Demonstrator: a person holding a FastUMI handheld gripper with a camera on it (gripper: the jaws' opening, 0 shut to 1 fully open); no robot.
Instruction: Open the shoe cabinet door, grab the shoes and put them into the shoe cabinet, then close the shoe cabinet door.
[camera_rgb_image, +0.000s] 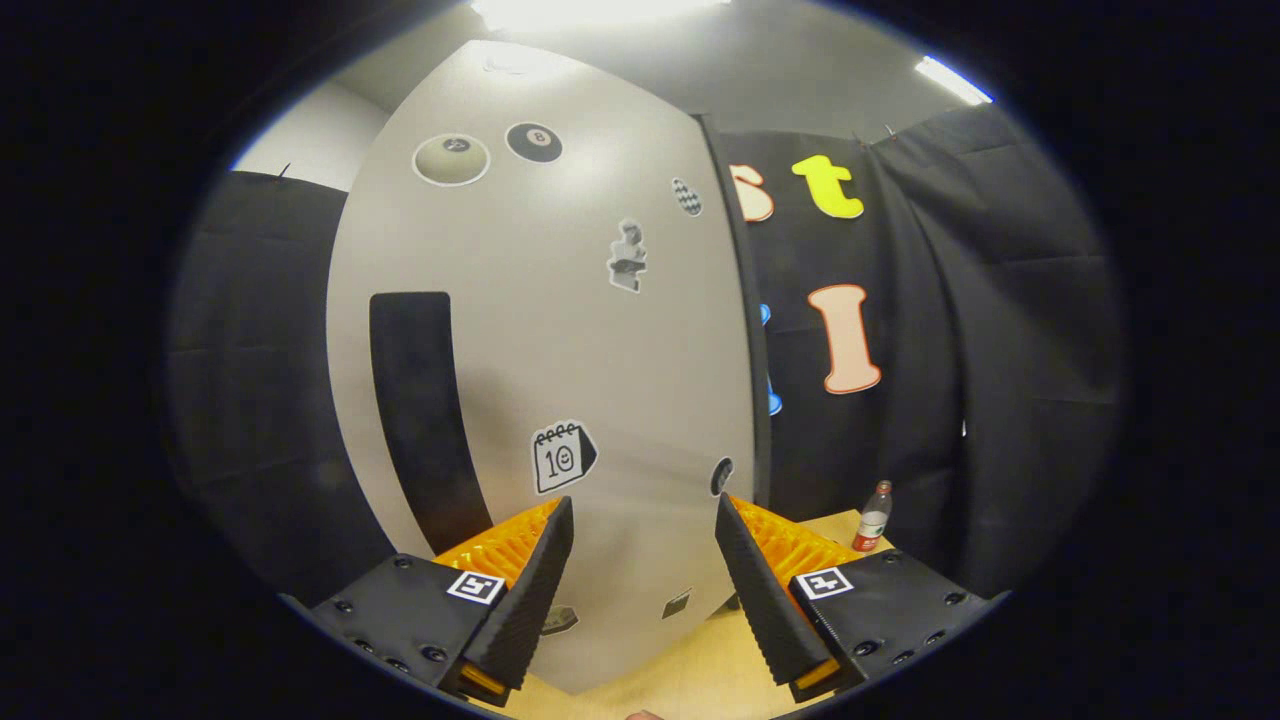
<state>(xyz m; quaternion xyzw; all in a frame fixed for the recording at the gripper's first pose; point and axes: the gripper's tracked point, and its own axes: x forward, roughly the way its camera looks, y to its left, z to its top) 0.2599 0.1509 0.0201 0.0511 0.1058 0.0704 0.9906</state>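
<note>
A pale grey shoe cabinet door (560, 330) stands upright just ahead of my fingers, dotted with stickers. A long dark vertical handle strip (420, 410) runs down its left part. The door's dark right edge (742, 300) faces the booth wall. My gripper (645, 510) is open close in front of the door's lower part, with nothing between its fingers. Its left fingertip (555, 530) sits just right of the handle strip's lower end.
The cabinet rests on a light wooden table (700, 670). A small clear bottle with a red label (873, 518) stands on the table to the right, beyond the right finger, against the black cloth wall.
</note>
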